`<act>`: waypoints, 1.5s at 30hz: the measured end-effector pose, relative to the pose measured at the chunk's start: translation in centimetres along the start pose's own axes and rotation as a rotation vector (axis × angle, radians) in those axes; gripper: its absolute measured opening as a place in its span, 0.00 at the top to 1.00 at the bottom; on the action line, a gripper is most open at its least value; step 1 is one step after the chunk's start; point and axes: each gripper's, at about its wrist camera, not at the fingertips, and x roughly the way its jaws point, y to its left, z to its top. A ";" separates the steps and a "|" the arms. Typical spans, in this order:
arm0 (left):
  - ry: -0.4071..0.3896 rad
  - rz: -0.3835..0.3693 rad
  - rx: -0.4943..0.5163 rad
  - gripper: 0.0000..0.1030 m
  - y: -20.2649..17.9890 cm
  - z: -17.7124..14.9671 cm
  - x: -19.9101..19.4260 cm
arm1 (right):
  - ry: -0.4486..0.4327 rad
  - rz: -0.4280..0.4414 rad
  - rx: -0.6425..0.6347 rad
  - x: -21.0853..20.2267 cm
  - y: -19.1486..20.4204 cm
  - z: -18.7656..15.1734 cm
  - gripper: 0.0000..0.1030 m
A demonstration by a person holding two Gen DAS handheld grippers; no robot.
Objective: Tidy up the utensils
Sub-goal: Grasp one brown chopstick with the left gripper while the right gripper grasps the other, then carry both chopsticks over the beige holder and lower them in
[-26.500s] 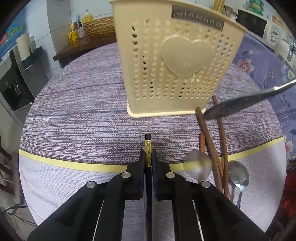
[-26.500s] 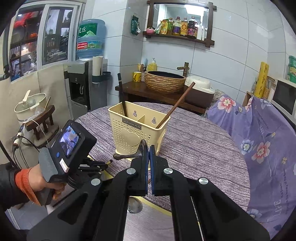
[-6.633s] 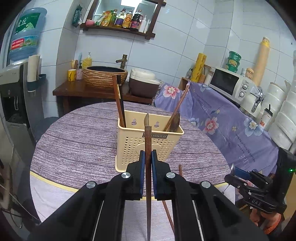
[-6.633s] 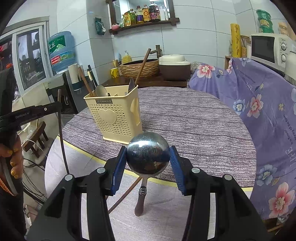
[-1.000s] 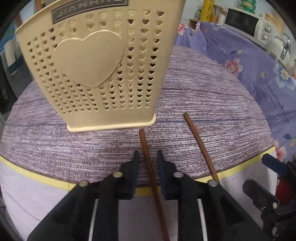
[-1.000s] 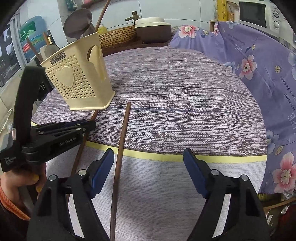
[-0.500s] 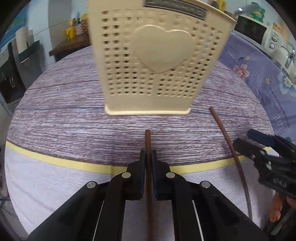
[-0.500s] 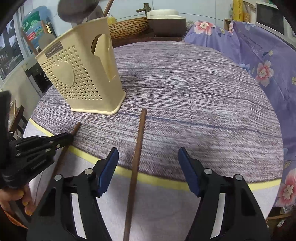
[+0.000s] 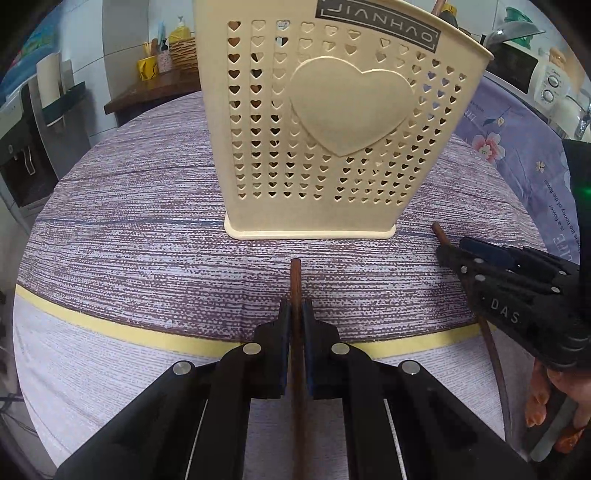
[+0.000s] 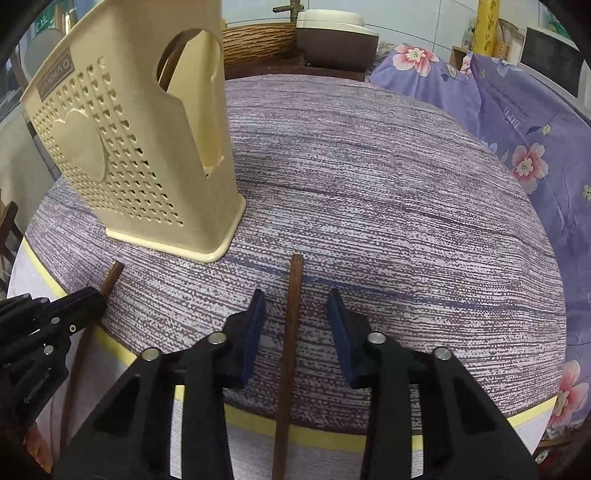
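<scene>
In the left wrist view my left gripper (image 9: 295,306) is shut on a brown chopstick (image 9: 295,280) that lies on the table just short of the cream heart-pattern utensil holder (image 9: 332,129). A second brown chopstick (image 10: 293,314) lies lengthwise between the blue pads of my right gripper (image 10: 297,299). Those jaws are closing, and a gap still shows on both sides of the stick. The holder (image 10: 147,147) stands to the upper left there, with utensils inside. My right gripper (image 9: 448,254) appears low at the right over its chopstick (image 9: 495,354), and my left gripper (image 10: 98,297) at the left edge.
The round table (image 10: 406,184) has a purple woven cloth with a yellow border near me. A purple floral cover (image 10: 517,129) drapes furniture to the right. A wicker basket (image 10: 258,40) and a cooker (image 10: 336,33) sit on a dark shelf behind. A hand (image 9: 554,406) holds the right tool.
The right gripper's jaws have narrowed from wide open around the second chopstick and come closer to it. The left gripper has closed on its chopstick and swung to face the holder.
</scene>
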 end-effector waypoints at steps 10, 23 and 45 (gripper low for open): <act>-0.029 0.001 0.000 0.93 -0.1 -0.2 -0.2 | -0.031 0.079 0.040 -0.2 -0.8 -0.2 0.92; -0.332 -0.087 -0.048 0.93 1.2 2.3 -12.9 | -0.303 0.292 0.068 -12.9 -2.8 1.2 0.92; -0.539 -0.148 -0.006 0.93 1.3 7.0 -22.4 | -0.476 0.406 -0.006 -24.1 -2.3 6.1 0.93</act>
